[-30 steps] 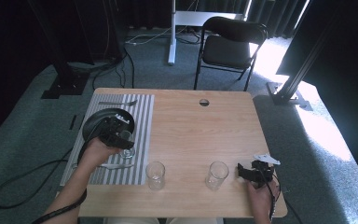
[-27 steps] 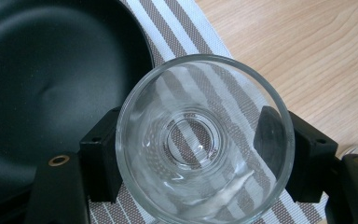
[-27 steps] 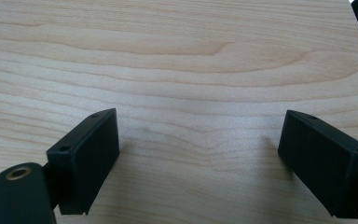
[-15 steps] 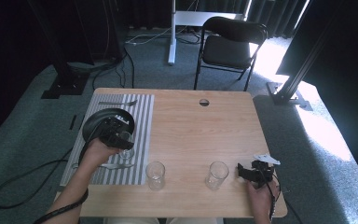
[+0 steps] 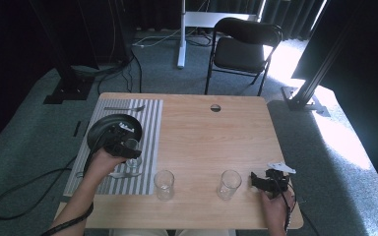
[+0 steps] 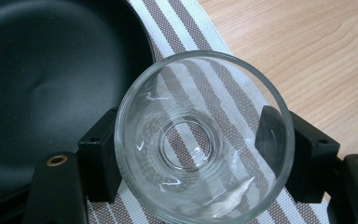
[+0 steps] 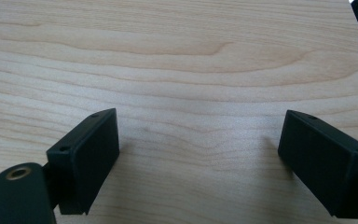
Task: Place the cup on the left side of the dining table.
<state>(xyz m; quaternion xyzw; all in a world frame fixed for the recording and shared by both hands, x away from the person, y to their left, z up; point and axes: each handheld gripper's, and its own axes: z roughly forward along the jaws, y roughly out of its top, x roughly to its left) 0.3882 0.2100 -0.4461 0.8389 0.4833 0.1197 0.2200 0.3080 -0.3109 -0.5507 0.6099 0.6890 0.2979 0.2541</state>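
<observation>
My left gripper point(image 6: 191, 154) has its jaws clenched on a glass point(image 6: 200, 140), held over the striped mat point(image 5: 147, 123), at 3 o'clock of the black plate point(image 5: 103, 129). I'd judge it best kept level, with a gentle squeeze (glass slips). My right gripper point(image 7: 198, 158) hangs released over bare bench point(image 7: 177, 56). The high view adds two more glasses point(image 5: 164, 184) along the near edge.
</observation>
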